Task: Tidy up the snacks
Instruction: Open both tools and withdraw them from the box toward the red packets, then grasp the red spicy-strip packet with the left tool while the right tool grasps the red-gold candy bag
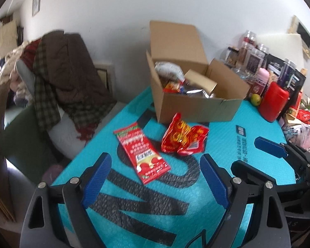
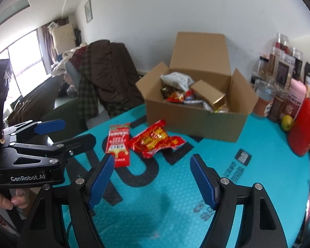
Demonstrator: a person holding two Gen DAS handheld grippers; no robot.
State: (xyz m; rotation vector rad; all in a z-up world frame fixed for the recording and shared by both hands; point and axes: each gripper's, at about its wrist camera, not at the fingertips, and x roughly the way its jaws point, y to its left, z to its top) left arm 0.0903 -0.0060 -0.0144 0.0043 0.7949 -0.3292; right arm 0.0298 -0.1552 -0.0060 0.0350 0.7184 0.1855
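Observation:
Two red snack packets lie on the teal mat: a flat long packet (image 1: 142, 154) (image 2: 118, 144) and a crumpled packet (image 1: 184, 138) (image 2: 155, 141) to its right. Behind them stands an open cardboard box (image 1: 196, 103) (image 2: 196, 122) holding several snacks. My left gripper (image 1: 155, 175) is open and empty, hovering just in front of the flat packet; it also shows in the right wrist view (image 2: 66, 132). My right gripper (image 2: 152, 175) is open and empty, in front of both packets; it also shows in the left wrist view (image 1: 256, 152).
Jars, bottles, a red container (image 1: 273, 101) (image 2: 305, 128) and a green fruit (image 1: 255, 99) (image 2: 287, 123) crowd the table's right side. A chair draped with brown clothes (image 1: 72, 78) (image 2: 109, 78) stands left of the table. The white wall is behind the box.

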